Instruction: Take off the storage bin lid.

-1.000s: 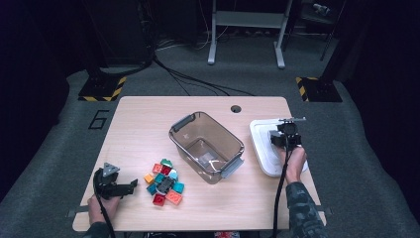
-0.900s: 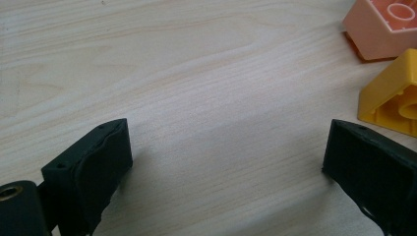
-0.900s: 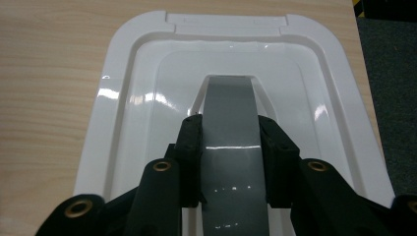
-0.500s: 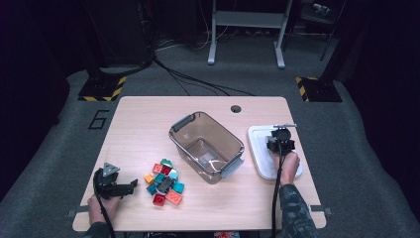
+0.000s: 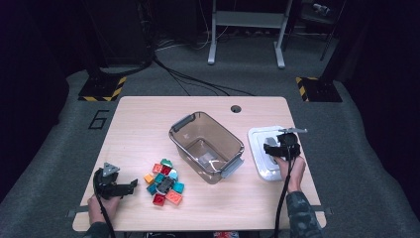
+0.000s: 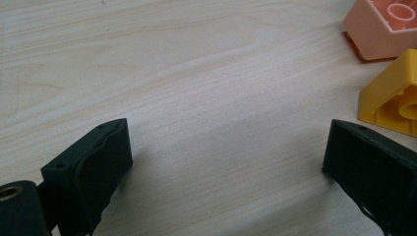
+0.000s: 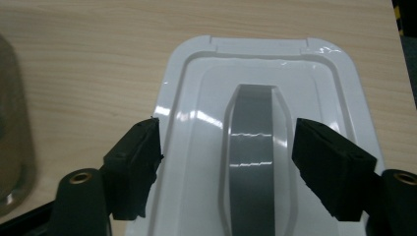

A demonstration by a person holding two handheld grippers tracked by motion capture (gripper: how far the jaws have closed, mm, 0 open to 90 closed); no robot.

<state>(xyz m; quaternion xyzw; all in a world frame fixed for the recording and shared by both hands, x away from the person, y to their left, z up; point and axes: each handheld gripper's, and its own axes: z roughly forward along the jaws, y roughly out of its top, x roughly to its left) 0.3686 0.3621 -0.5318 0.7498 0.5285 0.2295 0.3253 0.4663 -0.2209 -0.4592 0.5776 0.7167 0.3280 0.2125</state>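
Observation:
A white lid point(image 5: 260, 161) with a grey handle strip point(image 7: 253, 132) lies flat on the table at the right. My right gripper point(image 5: 280, 143) hovers over it. Its jaws have just been opening and now stand apart point(image 7: 228, 142), with the grey strip between them and neither pad pressing on it. A clear brownish bin point(image 5: 184, 124) stands mid-table; its corner shows in the right gripper view point(image 7: 12, 123). My left gripper point(image 5: 130, 185) rests open near the front left point(image 6: 226, 142), with bare wood between its jaws, just left of a pile of coloured blocks point(image 5: 163, 181).
A peach block point(image 6: 381, 27) and a yellow block point(image 6: 393, 98) lie just beyond the left gripper's far jaw. The table has a round cable hole point(image 5: 236, 108) at its back edge. Bare wood stretches across the back left.
My right hand has shifted a little to the left and toward the person over the white lid. The left hand, the bin and the blocks have stayed put.

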